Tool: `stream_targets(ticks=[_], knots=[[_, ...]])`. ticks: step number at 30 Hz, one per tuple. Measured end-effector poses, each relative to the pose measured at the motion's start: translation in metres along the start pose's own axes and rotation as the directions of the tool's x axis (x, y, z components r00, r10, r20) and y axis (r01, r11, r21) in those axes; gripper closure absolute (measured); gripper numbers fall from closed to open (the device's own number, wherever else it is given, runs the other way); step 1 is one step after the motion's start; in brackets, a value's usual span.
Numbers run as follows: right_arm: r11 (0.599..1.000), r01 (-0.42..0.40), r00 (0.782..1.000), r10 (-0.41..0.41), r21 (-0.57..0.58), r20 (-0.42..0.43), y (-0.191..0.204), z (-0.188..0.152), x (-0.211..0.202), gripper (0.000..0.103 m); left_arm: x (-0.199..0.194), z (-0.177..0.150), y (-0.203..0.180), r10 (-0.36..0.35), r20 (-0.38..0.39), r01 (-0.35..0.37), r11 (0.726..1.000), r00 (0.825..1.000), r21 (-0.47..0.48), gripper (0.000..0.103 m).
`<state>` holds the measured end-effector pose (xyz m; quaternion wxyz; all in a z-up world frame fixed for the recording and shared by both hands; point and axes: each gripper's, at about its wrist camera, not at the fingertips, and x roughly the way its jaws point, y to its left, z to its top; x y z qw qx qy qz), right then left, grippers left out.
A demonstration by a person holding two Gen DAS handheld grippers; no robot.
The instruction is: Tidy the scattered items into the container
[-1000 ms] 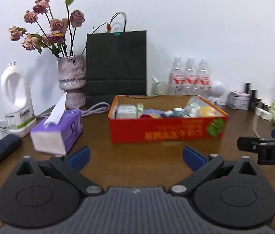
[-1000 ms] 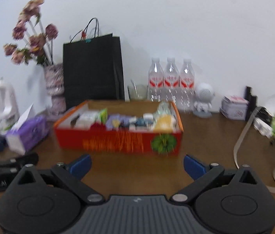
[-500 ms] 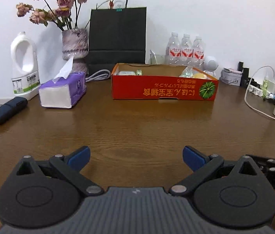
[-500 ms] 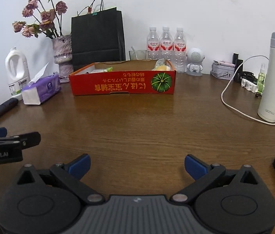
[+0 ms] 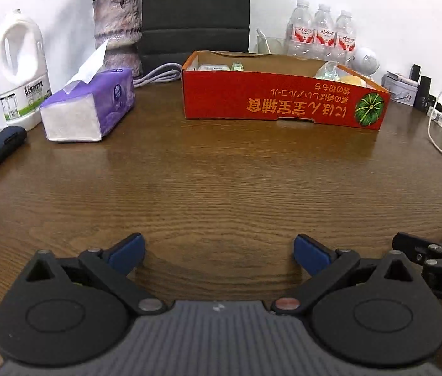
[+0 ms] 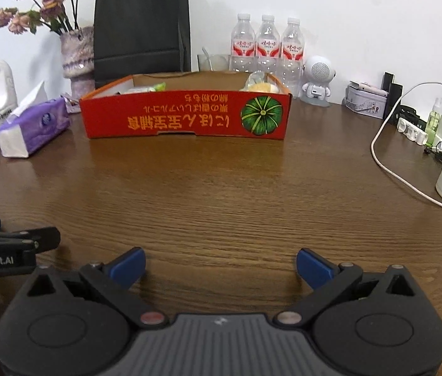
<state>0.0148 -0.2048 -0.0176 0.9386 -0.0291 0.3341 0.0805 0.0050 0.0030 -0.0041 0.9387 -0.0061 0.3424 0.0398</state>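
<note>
Bright, even light, sharp, fisheye-bent edges

Two low side-by-side wrist views, facing across the table [image 5: 221, 172], sharing the red box [image 6: 186, 119]

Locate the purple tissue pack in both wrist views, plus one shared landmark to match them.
Left wrist: the purple tissue pack sits left of centre, in the upper half, on the table, left of the red box.
Right wrist: the pack is at the far left, in the upper half, left of the red box.
Shared landmark: the green pumpkin print on the box's front wall.
</note>
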Motion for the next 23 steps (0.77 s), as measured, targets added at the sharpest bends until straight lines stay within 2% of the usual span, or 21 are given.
stream_targets(ticks=[7, 23], knots=[[1.000, -0.001, 1.000, 0.002, 0.018, -0.019, -0.001, 0.008, 0.013, 0.000, 0.005, 0.003, -0.004, -0.014, -0.003, 0.014, 1.000, 1.000, 0.012, 0.000], [0.999, -0.037, 0.999, 0.037, -0.008, -0.020, 0.007, 0.010, 0.014, 0.000, 0.006, 0.005, -0.007, -0.011, -0.003, 0.011, 1.000, 1.000, 0.009, 0.000]])
